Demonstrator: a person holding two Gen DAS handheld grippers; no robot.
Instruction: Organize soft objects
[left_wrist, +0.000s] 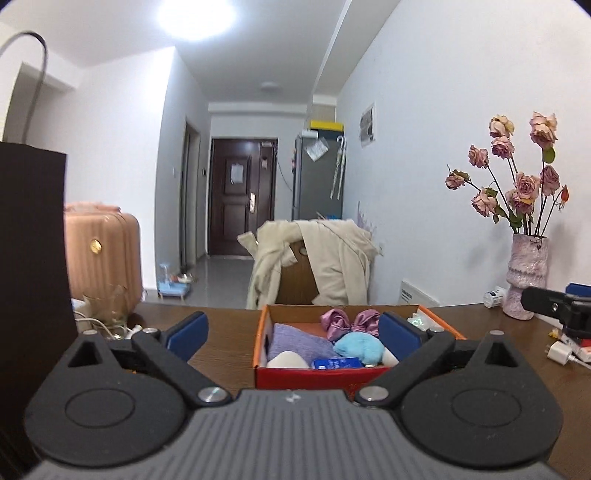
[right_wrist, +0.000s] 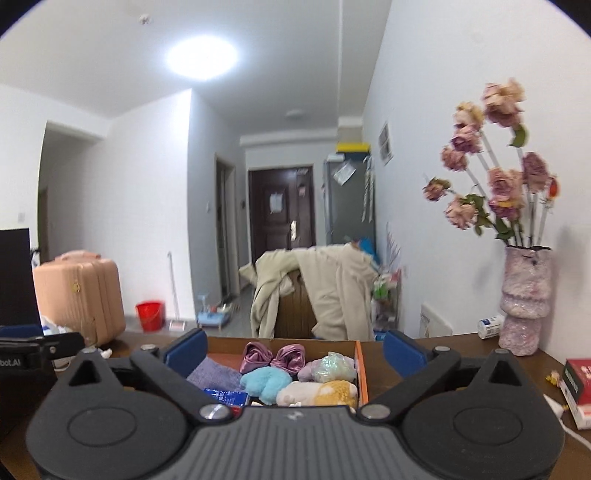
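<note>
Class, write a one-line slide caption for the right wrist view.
Open right hand-held gripper faces an orange cardboard box holding a blue plush toy, purple satin bows and a lavender cloth.

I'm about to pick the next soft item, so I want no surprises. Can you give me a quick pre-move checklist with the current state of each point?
1. Left gripper open, nothing between its fingers: ok.
2. Right gripper open and empty: ok.
3. Cardboard box sits flat on the table: ok.
4. Soft items lie inside the box, including the blue plush and the purple satin bow: ok.
5. Vase of dried roses stands upright, apart from the box: ok.
6. Free space left in the box: cannot tell.
</note>
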